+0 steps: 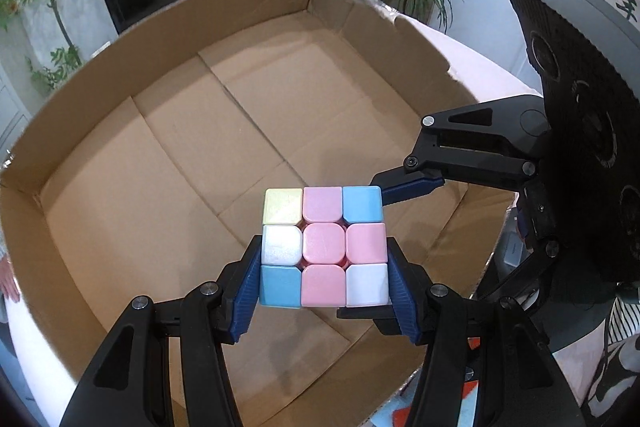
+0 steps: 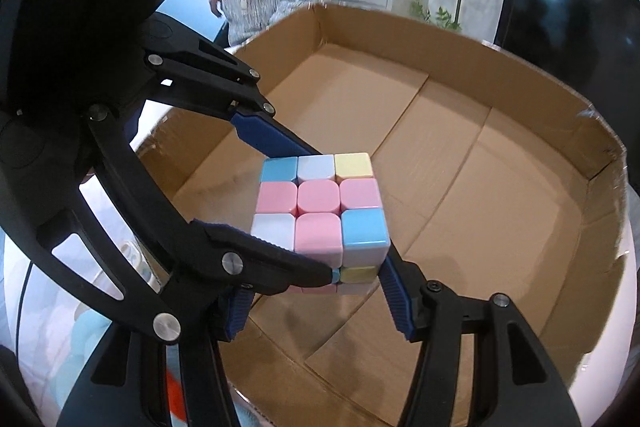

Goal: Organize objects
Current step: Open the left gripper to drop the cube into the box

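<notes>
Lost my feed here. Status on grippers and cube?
Both grippers, left gripper and right gripper, shut on puzzle cube. Cube over cardboard box. Nothing blocking.

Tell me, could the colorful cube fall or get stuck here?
Maybe, in two ways:

1. Both grippers seem to clamp the cube at once. The left gripper holds two sides and the right gripper seems to hold the other two. If they pull apart, the cube could twist or slip.

2. The cube looks held above the floor of the cardboard box. If let go, it could drop and tumble.
</notes>
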A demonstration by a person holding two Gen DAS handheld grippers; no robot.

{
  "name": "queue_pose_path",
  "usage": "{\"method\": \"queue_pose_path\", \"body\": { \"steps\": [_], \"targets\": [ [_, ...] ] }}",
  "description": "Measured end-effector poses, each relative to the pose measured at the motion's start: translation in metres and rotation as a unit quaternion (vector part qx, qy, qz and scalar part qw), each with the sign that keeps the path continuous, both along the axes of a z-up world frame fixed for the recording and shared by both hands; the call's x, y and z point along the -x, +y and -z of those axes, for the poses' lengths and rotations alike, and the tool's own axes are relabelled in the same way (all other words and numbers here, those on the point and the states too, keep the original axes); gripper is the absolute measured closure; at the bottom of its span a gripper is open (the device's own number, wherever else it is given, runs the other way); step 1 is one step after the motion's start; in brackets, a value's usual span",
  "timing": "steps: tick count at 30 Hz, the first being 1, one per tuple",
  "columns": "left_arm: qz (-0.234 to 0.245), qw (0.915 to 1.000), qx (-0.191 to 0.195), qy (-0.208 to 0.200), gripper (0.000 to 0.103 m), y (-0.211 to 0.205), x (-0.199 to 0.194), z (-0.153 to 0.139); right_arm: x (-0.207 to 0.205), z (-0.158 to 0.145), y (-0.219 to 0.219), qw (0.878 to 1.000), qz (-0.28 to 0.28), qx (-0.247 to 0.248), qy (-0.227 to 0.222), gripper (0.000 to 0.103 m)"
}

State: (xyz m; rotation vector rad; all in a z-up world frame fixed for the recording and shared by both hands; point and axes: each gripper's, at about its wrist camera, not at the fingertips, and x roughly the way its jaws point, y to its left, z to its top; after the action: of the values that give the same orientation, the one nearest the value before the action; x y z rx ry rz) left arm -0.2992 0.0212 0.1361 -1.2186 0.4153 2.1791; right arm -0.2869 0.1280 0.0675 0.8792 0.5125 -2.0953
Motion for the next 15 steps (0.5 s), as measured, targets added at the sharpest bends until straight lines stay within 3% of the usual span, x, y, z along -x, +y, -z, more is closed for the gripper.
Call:
{"method": "queue_pose_path", "body": {
  "steps": [8, 11, 13, 15],
  "targets": [
    [-0.024, 0.9994, -0.006, -0.022, 0.046, -0.001, 0.002, 0.023, 0.007, 0.015, -0.01, 0.999, 0.008, -0.03, -0.017, 0.049],
    [-0.046, 0.9988, -0.005, -0.017, 0.045, -0.007, -0.009, 0.023, 0.0, 0.017, -0.005, 0.999, 0.024, -0.043, -0.019, 0.043],
    [-0.06, 0.9979, -0.025, -0.007, 0.045, -0.019, -0.021, 0.014, -0.01, 0.013, 0.001, 0.998, 0.033, -0.044, -0.014, 0.04],
    [-0.083, 0.9959, -0.038, 0.003, 0.035, -0.032, -0.031, 0.005, -0.024, 0.004, 0.013, 0.998, 0.045, -0.038, -0.003, 0.034]
  ]
}}
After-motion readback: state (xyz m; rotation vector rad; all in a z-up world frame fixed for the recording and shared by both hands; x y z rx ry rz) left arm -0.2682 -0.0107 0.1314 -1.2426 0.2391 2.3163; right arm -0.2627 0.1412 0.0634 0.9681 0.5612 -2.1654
